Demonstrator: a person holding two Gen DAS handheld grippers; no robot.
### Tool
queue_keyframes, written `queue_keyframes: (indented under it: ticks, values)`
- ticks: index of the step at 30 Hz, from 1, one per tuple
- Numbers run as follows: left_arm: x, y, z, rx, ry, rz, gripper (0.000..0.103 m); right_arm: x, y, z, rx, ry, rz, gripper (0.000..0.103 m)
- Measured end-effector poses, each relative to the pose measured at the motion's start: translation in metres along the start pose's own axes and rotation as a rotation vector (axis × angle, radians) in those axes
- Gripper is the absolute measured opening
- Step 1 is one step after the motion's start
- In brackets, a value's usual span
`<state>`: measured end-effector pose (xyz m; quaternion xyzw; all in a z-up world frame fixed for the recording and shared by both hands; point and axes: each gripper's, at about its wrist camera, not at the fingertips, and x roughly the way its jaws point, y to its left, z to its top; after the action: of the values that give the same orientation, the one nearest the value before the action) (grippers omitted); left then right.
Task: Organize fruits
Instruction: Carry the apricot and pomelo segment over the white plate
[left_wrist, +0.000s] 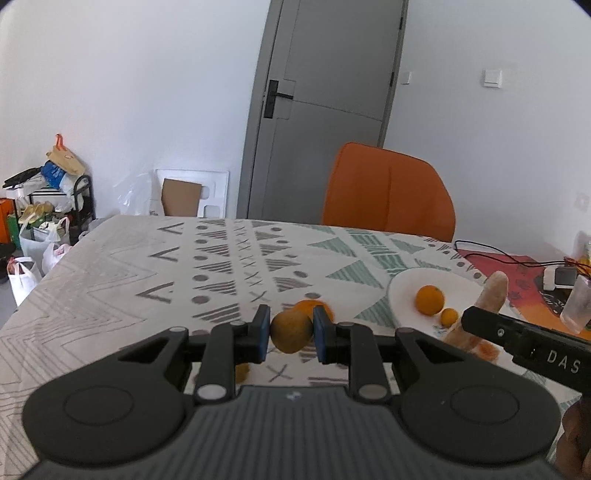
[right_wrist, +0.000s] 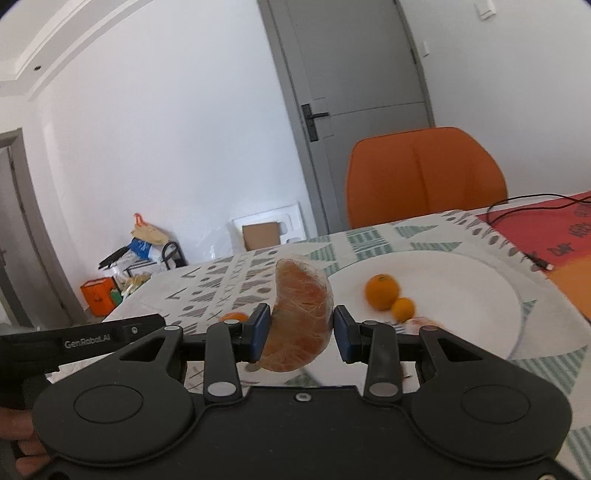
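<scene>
- Fruits are collecting on the white plate (right_wrist: 480, 295): an orange (right_wrist: 382, 291) and a smaller orange (right_wrist: 403, 309) are sitting on it.
- Right gripper (right_wrist: 300, 330) is clamping a wrapped pomelo wedge (right_wrist: 301, 321) just beside the plate.
- Left gripper (left_wrist: 291, 332) is pinching a yellowish fruit (left_wrist: 291, 332) left of the plate.
- Another orange (left_wrist: 314, 306) is lying off the plate; judging by this, sorting is partway.
</scene>
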<state>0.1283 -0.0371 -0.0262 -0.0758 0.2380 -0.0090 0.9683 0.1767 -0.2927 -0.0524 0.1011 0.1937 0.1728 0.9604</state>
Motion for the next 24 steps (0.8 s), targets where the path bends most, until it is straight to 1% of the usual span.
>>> queue_keyframes:
  ticks: [6, 14, 18, 24]
  values:
    - [0.004, -0.021, 0.004, 0.018, -0.013, -0.034, 0.023, -0.013, -0.025, 0.004, 0.027, -0.027, -0.039, 0.035]
    - [0.014, -0.048, 0.006, 0.030, -0.011, -0.084, 0.023, -0.025, -0.056, 0.006, 0.051, -0.040, -0.102, 0.035]
    - [0.022, -0.062, 0.006, 0.049, 0.001, -0.111, 0.023, -0.026, -0.065, 0.007, 0.051, -0.047, -0.120, 0.035]
    - [0.035, -0.080, 0.007, 0.074, 0.017, -0.148, 0.023, -0.018, -0.083, 0.008, 0.058, -0.035, -0.149, 0.035]
